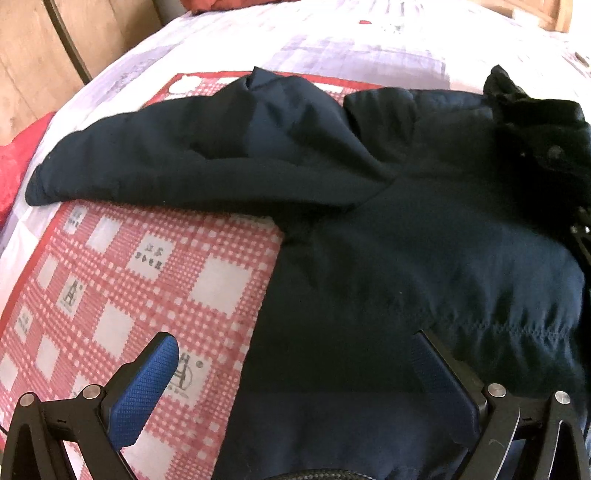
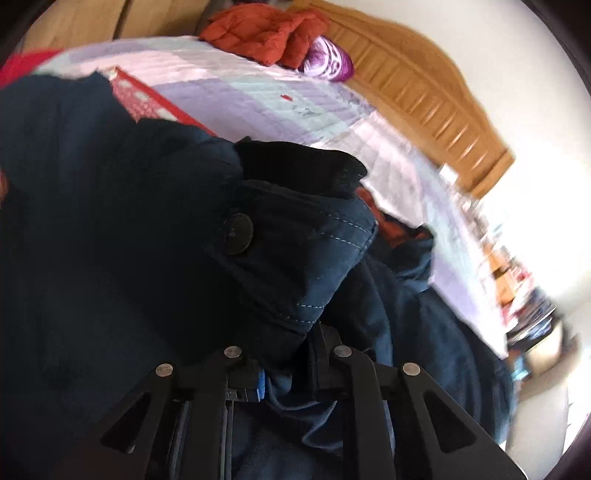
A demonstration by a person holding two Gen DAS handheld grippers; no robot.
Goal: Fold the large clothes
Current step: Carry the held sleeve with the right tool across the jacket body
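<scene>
A large dark navy jacket [image 1: 424,236] lies on a red and white checked mat [image 1: 122,280] on the bed, one sleeve [image 1: 155,166] stretched out to the left. My left gripper [image 1: 295,369] is open, its blue-padded fingers [image 1: 147,391] straddling the jacket's lower left edge just above it. My right gripper [image 2: 288,354] is shut on a bunched fold of the jacket [image 2: 295,266] near its collar and a dark button [image 2: 239,233], and holds it up. The fingertips are buried in the cloth.
The bed has a lilac and white quilt [image 2: 280,110]. Red bedding [image 2: 266,33] and a purple item [image 2: 328,61] lie by the wooden headboard [image 2: 424,96]. A wooden wardrobe [image 1: 40,55] stands at the far left. Red cloth [image 1: 11,173] lies at the bed's left edge.
</scene>
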